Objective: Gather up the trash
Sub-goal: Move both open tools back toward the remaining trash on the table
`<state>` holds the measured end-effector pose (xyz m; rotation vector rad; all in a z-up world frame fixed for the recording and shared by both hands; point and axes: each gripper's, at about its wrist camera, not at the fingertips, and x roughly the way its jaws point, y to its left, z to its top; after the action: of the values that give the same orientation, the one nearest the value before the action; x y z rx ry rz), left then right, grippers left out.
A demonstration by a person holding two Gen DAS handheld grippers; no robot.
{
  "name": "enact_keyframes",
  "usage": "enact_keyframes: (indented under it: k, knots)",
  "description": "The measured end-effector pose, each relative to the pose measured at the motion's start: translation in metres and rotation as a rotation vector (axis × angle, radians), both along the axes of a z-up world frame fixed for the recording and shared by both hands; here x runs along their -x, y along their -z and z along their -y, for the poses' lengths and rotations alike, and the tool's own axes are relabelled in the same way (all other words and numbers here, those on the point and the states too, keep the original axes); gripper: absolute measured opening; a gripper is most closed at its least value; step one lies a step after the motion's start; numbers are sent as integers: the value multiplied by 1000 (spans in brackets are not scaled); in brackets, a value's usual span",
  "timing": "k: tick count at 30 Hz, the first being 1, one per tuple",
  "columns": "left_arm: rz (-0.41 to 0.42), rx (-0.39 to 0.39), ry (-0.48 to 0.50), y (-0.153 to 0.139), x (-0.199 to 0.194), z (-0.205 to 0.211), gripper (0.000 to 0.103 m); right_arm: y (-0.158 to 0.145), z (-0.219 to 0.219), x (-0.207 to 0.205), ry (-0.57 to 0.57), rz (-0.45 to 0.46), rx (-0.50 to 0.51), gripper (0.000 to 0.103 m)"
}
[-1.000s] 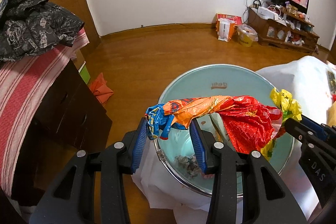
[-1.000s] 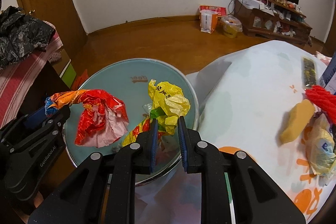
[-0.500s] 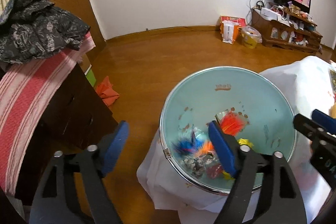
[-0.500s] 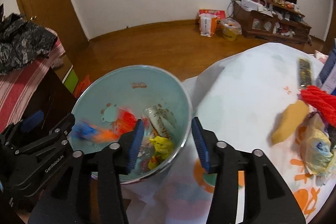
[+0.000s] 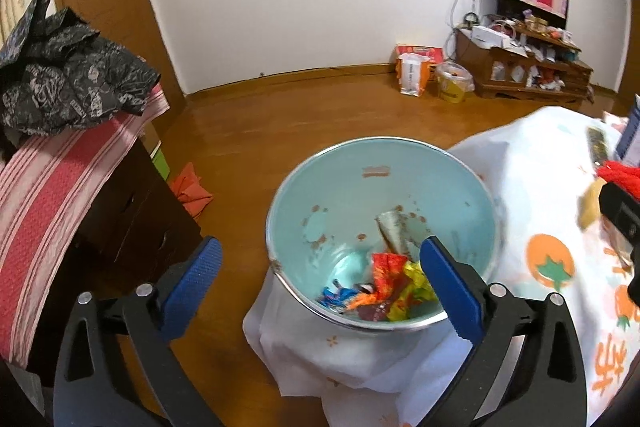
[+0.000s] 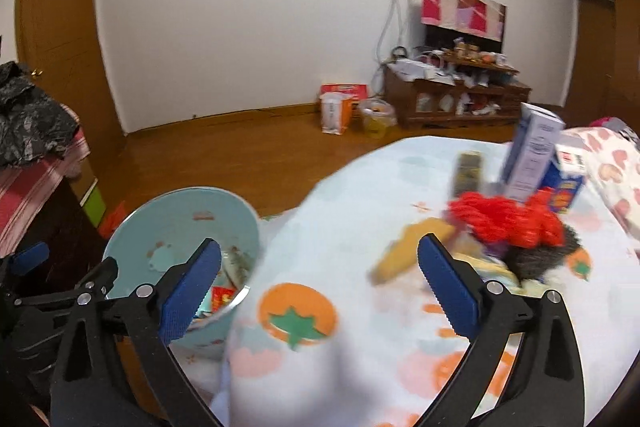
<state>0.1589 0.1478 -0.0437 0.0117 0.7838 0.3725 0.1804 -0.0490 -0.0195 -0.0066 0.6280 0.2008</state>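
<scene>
A pale blue bin with a metal rim stands on the floor beside the table. At its bottom lie a red-orange wrapper, a yellow wrapper and a blue one. My left gripper hovers above the bin's near rim, jaws opening wide, nothing between them. My right gripper is over the white tablecloth to the right of the bin, jaws also opening and empty. On the cloth ahead of it lie a yellow lump and a red stringy bundle.
Upright cartons and a dark packet stand farther back on the table. A dark dresser with a red striped cloth and black clothing is on the left. An orange scrap lies on the wooden floor. A low cluttered cabinet lines the far wall.
Both grippers opened and let go of their wrappers, which dropped into the bin. The right gripper then swung right and up over the table. The left one drew back and rose slightly.
</scene>
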Motion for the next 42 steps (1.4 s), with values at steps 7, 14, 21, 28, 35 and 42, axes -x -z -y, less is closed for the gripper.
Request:
enact_keyframes:
  k: [7, 14, 21, 28, 35, 42]
  knots:
    - [7, -6, 70, -11, 9, 36, 97, -4, 41, 13, 46, -50, -42, 97]
    - [6, -37, 165, -14, 18, 76, 97, 4, 94, 29, 125, -89, -73, 97]
    - [-41, -24, 265, 1, 21, 113, 97, 23, 160, 47, 252, -135, -98, 94]
    - [-76, -20, 333, 16, 21, 138, 97, 46, 215, 47, 354, -214, -138, 71]
    - [-79, -8, 341, 21, 15, 139, 97, 51, 207, 11, 290, -246, -159, 71]
    - [-73, -15, 335, 18, 6, 135, 97, 77, 194, -24, 241, -322, -197, 50]
